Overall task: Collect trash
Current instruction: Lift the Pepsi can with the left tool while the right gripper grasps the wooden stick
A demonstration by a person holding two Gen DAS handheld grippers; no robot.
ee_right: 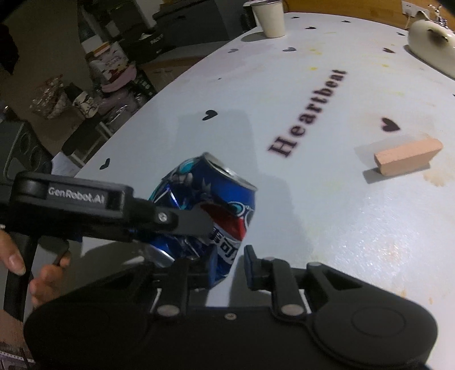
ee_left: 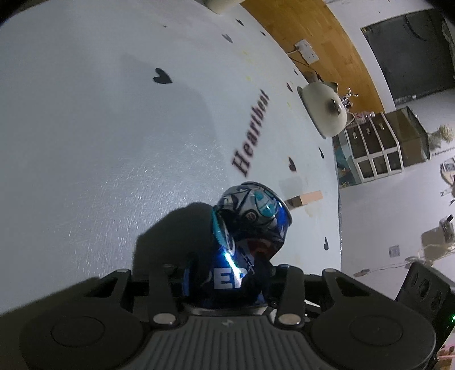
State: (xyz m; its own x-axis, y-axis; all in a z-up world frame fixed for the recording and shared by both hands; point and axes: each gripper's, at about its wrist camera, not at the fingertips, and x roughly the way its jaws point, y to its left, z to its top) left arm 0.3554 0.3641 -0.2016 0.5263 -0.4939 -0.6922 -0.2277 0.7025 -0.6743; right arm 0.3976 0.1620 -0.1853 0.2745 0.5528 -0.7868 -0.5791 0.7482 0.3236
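White and glossy, the table (ee_right: 327, 227) bears scattered black hearts and one printed word, "Heartbeat", with one paper cup (ee_right: 270, 18) at its far edge, one cream ceramic teapot (ee_right: 432, 48) far right and one pinkish rectangular block (ee_right: 409, 159) to the right. One crumpled blue Pepsi can (ee_right: 204, 210), shiny dented metal, lies tilted at the near left, pinched by the left gripper (ee_right: 199, 220), whose arm reads "GenRobot.AI". Just right of the can, the right gripper (ee_right: 230, 270) has its jaws narrowly parted around nothing.
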